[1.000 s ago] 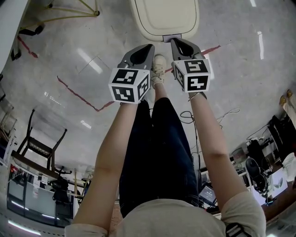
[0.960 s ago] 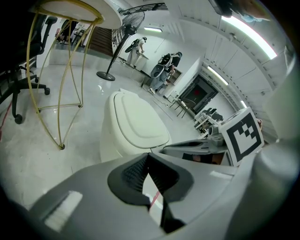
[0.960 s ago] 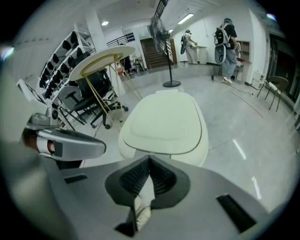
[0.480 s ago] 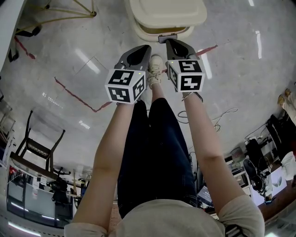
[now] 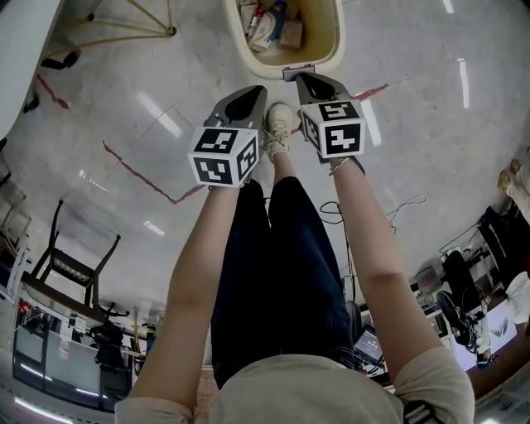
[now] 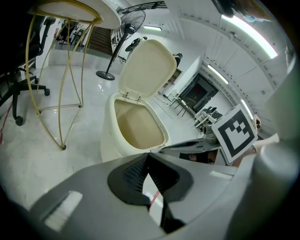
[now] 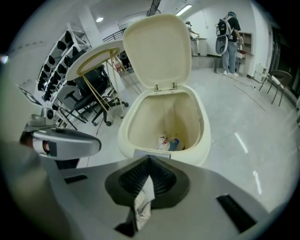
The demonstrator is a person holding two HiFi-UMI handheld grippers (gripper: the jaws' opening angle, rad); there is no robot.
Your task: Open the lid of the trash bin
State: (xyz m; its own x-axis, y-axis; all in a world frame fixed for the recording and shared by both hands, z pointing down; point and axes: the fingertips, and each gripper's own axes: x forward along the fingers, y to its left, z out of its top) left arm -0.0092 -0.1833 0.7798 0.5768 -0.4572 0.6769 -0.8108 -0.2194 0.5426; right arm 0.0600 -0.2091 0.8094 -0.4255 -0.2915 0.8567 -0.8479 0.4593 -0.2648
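The cream trash bin (image 5: 335, 50) stands on the floor ahead of me with its lid swung up, so several bits of rubbish (image 5: 273, 25) show inside. In the gripper views the lid (image 7: 157, 49) (image 6: 149, 65) stands upright on its rear hinge. My right gripper (image 5: 302, 77) is shut and empty, its tip at the grey pedal (image 5: 296, 71) at the bin's front; in its own view the jaws (image 7: 150, 159) point at that tab (image 7: 149, 153). My left gripper (image 5: 257, 89) (image 6: 147, 155) is shut and empty, just left of the pedal. A shoe (image 5: 280, 124) rests between them.
A round table on thin yellow legs (image 5: 124, 21) (image 6: 61, 70) stands left of the bin. Red tape lines (image 5: 141, 170) cross the marble floor. A chair (image 5: 74, 257) is at the left, and cables (image 5: 397, 207) and equipment at the right. A fan (image 6: 122, 42) stands behind the bin.
The bin lid has gone from shut to fully raised, baring the rubbish inside. Both grippers have stayed shut and shifted only slightly.
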